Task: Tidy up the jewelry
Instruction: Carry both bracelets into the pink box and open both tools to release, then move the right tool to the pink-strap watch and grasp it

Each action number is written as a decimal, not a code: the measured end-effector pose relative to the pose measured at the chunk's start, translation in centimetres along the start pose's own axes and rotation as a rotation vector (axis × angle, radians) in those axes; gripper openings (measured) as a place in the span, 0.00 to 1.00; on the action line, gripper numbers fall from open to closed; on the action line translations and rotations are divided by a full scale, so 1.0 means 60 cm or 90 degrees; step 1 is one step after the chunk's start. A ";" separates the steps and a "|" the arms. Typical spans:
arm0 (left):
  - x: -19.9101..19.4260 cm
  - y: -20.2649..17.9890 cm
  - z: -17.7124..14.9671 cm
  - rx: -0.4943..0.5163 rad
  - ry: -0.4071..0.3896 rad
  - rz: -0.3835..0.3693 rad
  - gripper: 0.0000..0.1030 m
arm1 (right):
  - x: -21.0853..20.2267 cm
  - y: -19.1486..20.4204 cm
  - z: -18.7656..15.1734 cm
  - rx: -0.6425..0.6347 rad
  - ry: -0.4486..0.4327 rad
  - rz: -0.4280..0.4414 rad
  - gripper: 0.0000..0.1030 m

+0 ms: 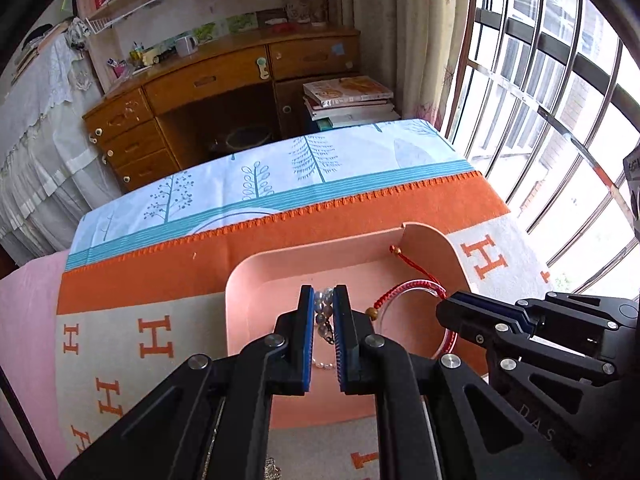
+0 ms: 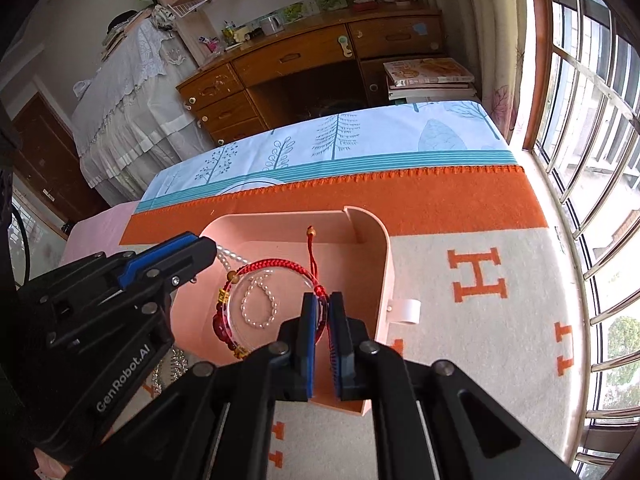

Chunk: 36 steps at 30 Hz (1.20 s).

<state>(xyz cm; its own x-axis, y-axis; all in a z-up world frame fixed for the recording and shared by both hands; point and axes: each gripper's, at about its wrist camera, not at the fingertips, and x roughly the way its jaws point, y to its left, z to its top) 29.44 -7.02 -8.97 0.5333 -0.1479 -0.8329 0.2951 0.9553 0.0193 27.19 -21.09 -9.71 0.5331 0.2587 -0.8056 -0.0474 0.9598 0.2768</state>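
Jewelry sits mostly inside the pink tray (image 2: 376,264), which lies on the orange-and-cream blanket (image 2: 460,208). Inside the tray: a red cord bracelet (image 2: 276,266) around a clear ring, a small pearl loop (image 2: 258,306) within that ring, and a pearl strand (image 2: 226,258) toward the tray's far-left corner.

Left hand-held gripper (image 1: 324,320): pads narrowed onto a grey bead string (image 1: 322,312), which hangs between them over the tray floor; reads as clenched on it, though contact on both pads is not fully clear. Right hand-held gripper (image 2: 324,316): pads nearly together on the red cord at the ring's near-right side, grasping it.

Outside the tray: a white roll-shaped tab (image 2: 408,311) touches its right wall. A silvery chain-like item (image 2: 176,364) lies just off the tray's near-left corner; partly hidden, type uncertain.

Judgement: well along. At least 4 pieces are in or over the tray. Remaining: set down the 2 held pieces, collect the item outside.
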 end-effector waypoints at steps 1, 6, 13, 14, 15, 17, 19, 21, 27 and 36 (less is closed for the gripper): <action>0.009 0.000 -0.005 -0.001 0.012 -0.007 0.07 | 0.003 0.001 -0.001 0.001 0.002 -0.004 0.07; 0.027 -0.013 -0.036 0.013 0.057 -0.019 0.25 | 0.007 0.002 -0.014 -0.003 0.010 -0.024 0.08; -0.008 -0.028 -0.079 0.029 0.040 0.007 0.67 | -0.028 -0.003 -0.047 -0.015 -0.014 -0.038 0.24; -0.017 -0.031 -0.083 0.032 0.037 0.019 0.70 | -0.034 -0.003 -0.052 -0.017 -0.018 -0.045 0.30; -0.027 -0.034 -0.090 0.035 0.035 0.023 0.71 | -0.042 -0.002 -0.059 -0.021 -0.026 -0.054 0.33; -0.047 -0.038 -0.103 0.038 0.029 0.025 0.71 | -0.057 0.001 -0.072 -0.026 -0.036 -0.059 0.34; -0.065 -0.044 -0.117 0.045 0.025 0.041 0.72 | -0.071 0.004 -0.084 -0.028 -0.037 -0.050 0.34; -0.084 -0.049 -0.133 0.052 0.020 0.058 0.72 | -0.086 0.010 -0.099 -0.031 -0.044 -0.049 0.34; -0.129 -0.053 -0.197 0.053 0.052 0.061 0.76 | -0.126 0.031 -0.161 -0.057 -0.053 -0.053 0.34; -0.148 -0.068 -0.309 0.062 0.145 0.041 0.76 | -0.143 0.051 -0.263 -0.108 0.005 -0.052 0.34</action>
<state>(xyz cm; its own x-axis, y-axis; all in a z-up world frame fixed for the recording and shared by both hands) 8.78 -4.84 -11.89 0.3636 -0.0158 -0.9314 0.3480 0.9297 0.1201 9.17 -18.63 -10.21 0.5338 0.1791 -0.8264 -0.1457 0.9822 0.1187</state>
